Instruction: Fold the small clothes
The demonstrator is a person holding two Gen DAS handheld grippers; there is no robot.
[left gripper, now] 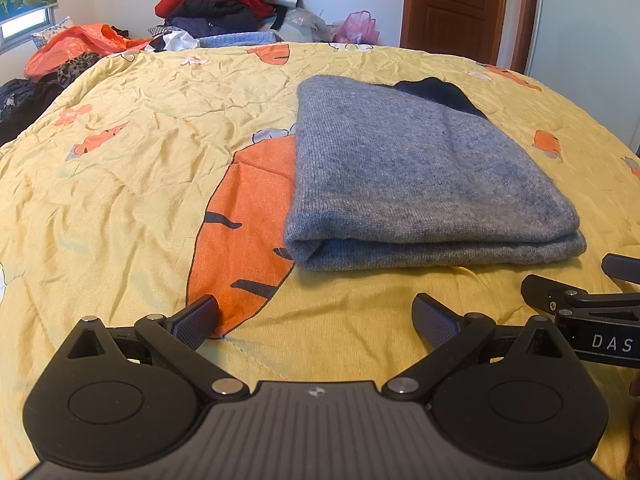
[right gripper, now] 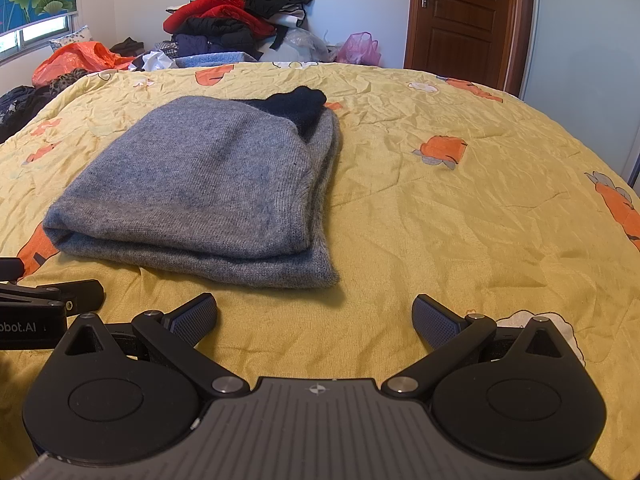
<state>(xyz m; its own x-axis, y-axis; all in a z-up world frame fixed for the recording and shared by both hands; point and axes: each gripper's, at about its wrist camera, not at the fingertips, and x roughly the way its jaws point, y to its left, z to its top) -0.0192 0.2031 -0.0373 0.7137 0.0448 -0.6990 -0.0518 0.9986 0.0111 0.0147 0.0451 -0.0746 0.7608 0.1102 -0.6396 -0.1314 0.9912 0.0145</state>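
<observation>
Two tools near the camera, both spread wide, nothing held: left tool (left gripper: 316, 316), right tool (right gripper: 315, 314), side by side just above the bed (right gripper: 440, 208) and its yellow carrot-print quilt. Each tool shows only as an edge sliver in the other's view. Grey knit sweater (right gripper: 200, 184) lies folded flat just ahead of them, untouched. Dark garment (right gripper: 298, 106) pokes out at its far end, mostly hidden. Beyond the bed: heaped clothes pile (right gripper: 236, 12), wooden door (right gripper: 464, 12) cut off on top.
</observation>
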